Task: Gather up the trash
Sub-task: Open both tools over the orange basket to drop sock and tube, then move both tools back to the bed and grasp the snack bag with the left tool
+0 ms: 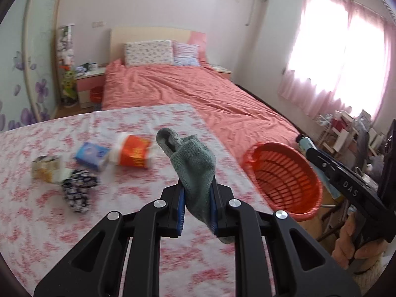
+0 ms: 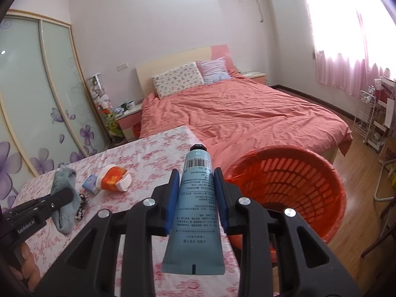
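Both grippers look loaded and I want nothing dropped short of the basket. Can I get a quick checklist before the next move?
1. Left gripper clamped on grey sock: ok.
2. Right gripper clamped on blue tube: ok.
3. Orange basket mouth unobstructed: ok.
4. Tube above basket: not ok, over the table edge.
5. Sock above basket: not ok, over the table.
6. Basket steady: cannot tell.

My two grippers, left gripper (image 1: 196, 195) and right gripper (image 2: 196, 193), are matte black linkage frames with silver round pivot screws, blue finger pads (image 2: 173, 193), and white lettering beside the handle.
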### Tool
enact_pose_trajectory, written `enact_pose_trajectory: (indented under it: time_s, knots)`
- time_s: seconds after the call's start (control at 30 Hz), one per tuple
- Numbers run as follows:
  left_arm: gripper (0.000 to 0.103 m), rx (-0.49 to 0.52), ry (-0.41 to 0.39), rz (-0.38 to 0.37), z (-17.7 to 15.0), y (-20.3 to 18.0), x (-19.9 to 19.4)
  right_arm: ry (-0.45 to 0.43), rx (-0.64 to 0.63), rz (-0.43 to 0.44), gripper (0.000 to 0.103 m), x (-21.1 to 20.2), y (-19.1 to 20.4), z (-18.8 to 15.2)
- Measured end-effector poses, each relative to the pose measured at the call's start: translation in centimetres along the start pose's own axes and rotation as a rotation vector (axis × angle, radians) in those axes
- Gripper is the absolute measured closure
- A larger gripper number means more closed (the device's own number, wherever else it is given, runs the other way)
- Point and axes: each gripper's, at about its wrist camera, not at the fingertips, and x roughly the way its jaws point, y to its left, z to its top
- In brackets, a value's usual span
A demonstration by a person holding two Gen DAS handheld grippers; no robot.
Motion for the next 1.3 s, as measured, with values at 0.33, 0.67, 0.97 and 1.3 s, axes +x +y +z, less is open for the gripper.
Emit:
enact_pose_trajectory:
  time_s: [0.33,0.67,0.97,1.3]
  knots:
    - [0.086,0.103,0.031,-0.199,1.0,-8.6,5.4,-0.036,0.107,-0.046,0.074,0.4,-7.5,1.5]
    - [0.043,0.129,0.137,-0.191,0.8,-13.2,12.8,-0.015,0.243,-0.049,0.055,4.8,-14.8,2.1]
    - [0.037,0.137,0.180,-0.005,-1.5,-9.4,11.7,0.032,0.193,-0.119,0.049,5.8,-14.1,-0.1]
    - [0.030,0.046,0.123,0.198,-2.2,0.5,5.9,0.096,0.058,-0.086,0.049,6.2,-6.5,-1.5]
